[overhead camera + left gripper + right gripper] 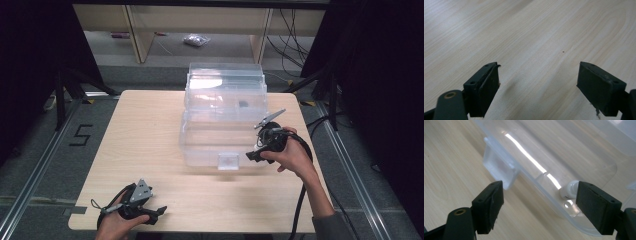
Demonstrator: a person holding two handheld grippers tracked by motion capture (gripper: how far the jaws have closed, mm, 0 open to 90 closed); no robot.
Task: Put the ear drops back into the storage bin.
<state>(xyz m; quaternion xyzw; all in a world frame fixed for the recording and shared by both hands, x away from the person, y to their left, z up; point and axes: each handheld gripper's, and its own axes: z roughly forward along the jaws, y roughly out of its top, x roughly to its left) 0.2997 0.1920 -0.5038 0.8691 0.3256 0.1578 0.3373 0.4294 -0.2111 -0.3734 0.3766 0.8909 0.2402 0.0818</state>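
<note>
A clear plastic storage box (205,150) stands in the middle of the wooden table (140,130), its lid (225,80) tipped back and open. A white latch tab (228,161) hangs on its front wall. My right gripper (252,156) is at the box's front right corner, open, with nothing between its fingers. In the right gripper view the jaws (540,192) straddle the box's lower rim (544,195), with the latch tab (499,167) to the left and a small white rounded object (569,190) inside the box. My left gripper (158,213) rests open at the table's front left over bare wood (539,72).
A small dark object (244,104) lies deep inside the box. Black cables (300,200) trail from the right gripper over the table's right edge. Wooden furniture legs (140,35) and a plastic bag (196,40) are on the floor beyond the table.
</note>
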